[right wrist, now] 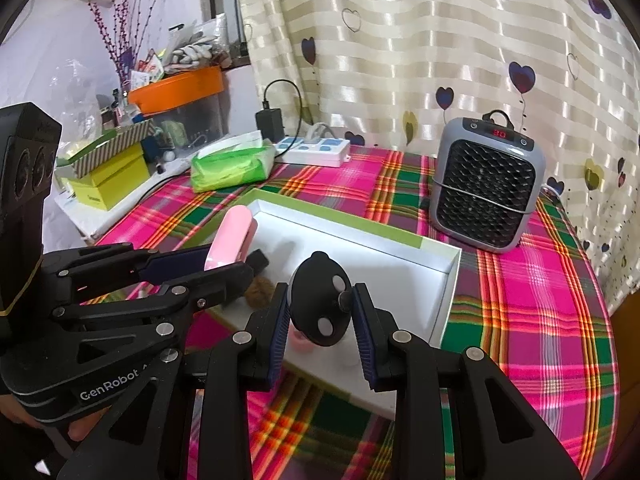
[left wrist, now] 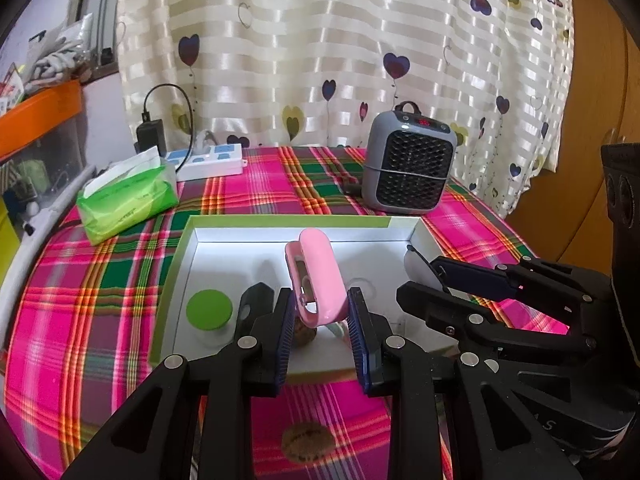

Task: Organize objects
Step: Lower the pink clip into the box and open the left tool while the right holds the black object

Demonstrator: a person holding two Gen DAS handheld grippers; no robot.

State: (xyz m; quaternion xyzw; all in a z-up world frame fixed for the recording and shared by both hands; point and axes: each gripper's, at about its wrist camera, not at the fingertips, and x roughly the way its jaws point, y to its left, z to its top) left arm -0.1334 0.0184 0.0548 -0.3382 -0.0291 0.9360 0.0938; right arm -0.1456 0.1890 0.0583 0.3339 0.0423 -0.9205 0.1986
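My left gripper (left wrist: 320, 312) is shut on a pink oval clip-like gadget (left wrist: 316, 276) and holds it above the white tray with a green rim (left wrist: 280, 222). My right gripper (right wrist: 320, 316) is shut on a black oval object with white dots (right wrist: 320, 304), also over the tray (right wrist: 444, 292). The pink gadget also shows in the right wrist view (right wrist: 232, 238). In the tray sit a green-lidded jar (left wrist: 209, 310), a walnut (left wrist: 306, 334) and a black item (left wrist: 252, 300). Another walnut (left wrist: 306, 442) lies on the plaid cloth in front of the tray.
A grey heater (left wrist: 408, 164) stands behind the tray at right. A green tissue pack (left wrist: 128, 200), a white power strip (left wrist: 208, 162) and a black charger (left wrist: 151, 136) sit at the back left. An orange-lidded bin (right wrist: 176, 86) and boxes crowd the left. A curtain hangs behind.
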